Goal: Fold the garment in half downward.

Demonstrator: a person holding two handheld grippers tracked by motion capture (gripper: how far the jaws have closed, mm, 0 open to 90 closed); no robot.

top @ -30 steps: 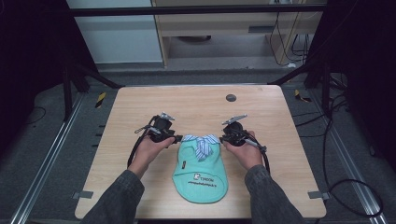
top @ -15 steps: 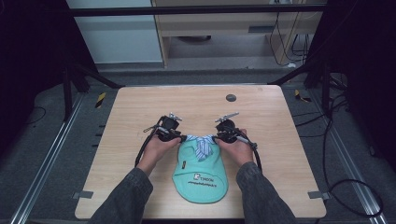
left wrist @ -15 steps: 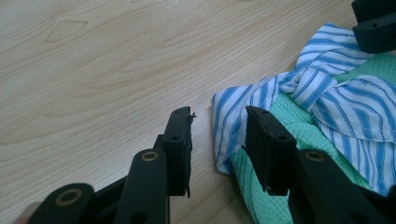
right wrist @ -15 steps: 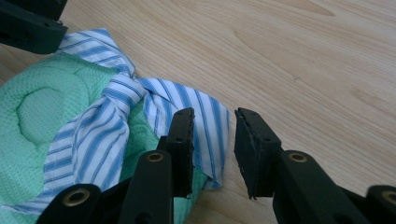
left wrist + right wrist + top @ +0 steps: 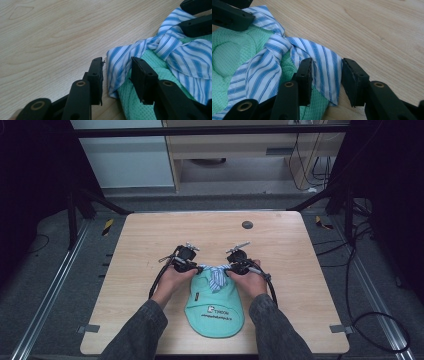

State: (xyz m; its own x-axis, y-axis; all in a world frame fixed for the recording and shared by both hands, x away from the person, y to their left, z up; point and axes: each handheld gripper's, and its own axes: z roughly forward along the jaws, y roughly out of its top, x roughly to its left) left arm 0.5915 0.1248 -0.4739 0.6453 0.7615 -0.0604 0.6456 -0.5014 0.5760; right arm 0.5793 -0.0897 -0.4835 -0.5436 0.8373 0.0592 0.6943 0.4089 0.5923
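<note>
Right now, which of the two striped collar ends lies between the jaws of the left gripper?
The collar end on the person's left: the open left gripper straddles it, while the right gripper straddles the other end.

We note a light wooden table (image 5: 150,245). On it lies a green bib (image 5: 215,307) with a striped collar (image 5: 216,272). A dark round disc (image 5: 247,224) sits near the far edge.

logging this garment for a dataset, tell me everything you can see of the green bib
The green bib lies flat near the table's near edge, between the person's hands. It looks like soft, textured mint cloth with a rounded lower end and a white printed label. A blue-and-white striped collar with a knotted tie sits at its far end. The left claw and right claw each stand open around a collar tip.
</note>
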